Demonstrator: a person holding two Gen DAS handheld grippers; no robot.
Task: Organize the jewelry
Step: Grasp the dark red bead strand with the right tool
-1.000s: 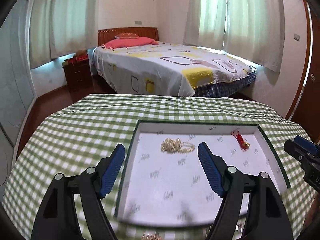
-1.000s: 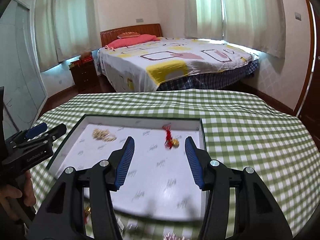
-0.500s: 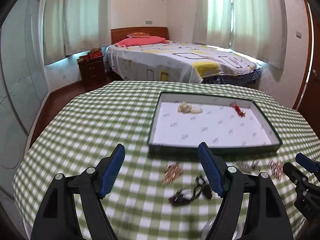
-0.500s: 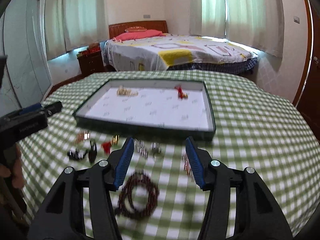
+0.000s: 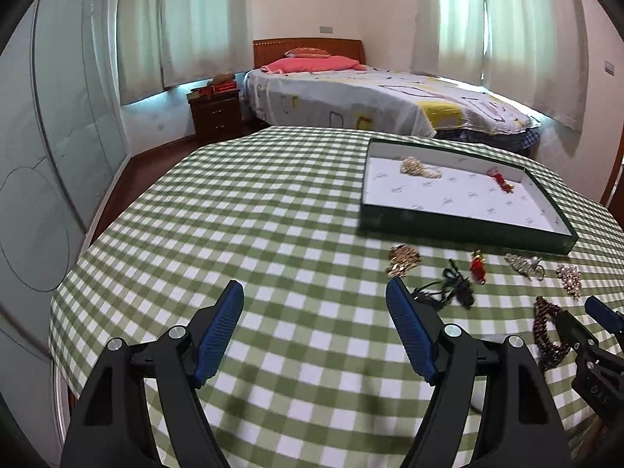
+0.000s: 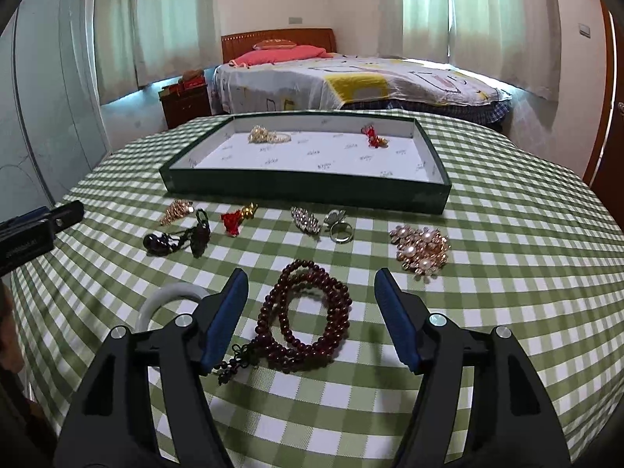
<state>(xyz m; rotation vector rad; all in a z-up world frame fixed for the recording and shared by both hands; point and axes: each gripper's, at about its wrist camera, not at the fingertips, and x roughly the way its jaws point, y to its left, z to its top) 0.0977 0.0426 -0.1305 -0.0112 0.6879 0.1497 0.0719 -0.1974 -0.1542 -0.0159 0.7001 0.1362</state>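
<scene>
A dark green tray (image 6: 312,191) with a white lining holds a gold chain (image 6: 269,135) and a red charm (image 6: 373,137). Loose pieces lie in front of it on the checked cloth: a dark red bead bracelet (image 6: 308,319), a pearl brooch (image 6: 423,249), a ring (image 6: 340,230), a crystal piece (image 6: 306,219), a red tassel (image 6: 234,220), a black cord piece (image 6: 179,238) and a gold brooch (image 6: 176,210). My right gripper (image 6: 312,312) is open, its fingers either side of the bead bracelet. My left gripper (image 5: 315,327) is open and empty over bare cloth, left of the pieces.
A white bangle (image 6: 167,298) lies partly hidden behind my right gripper's left finger. The round table's edge (image 5: 66,312) drops off at the left. A bed (image 5: 370,97) and a nightstand (image 5: 214,113) stand beyond the table.
Both grippers have pulled back from over the tray toward the near side of the table. The loose jewelry has come into view, and the bead bracelet now lies between my right gripper's fingers.
</scene>
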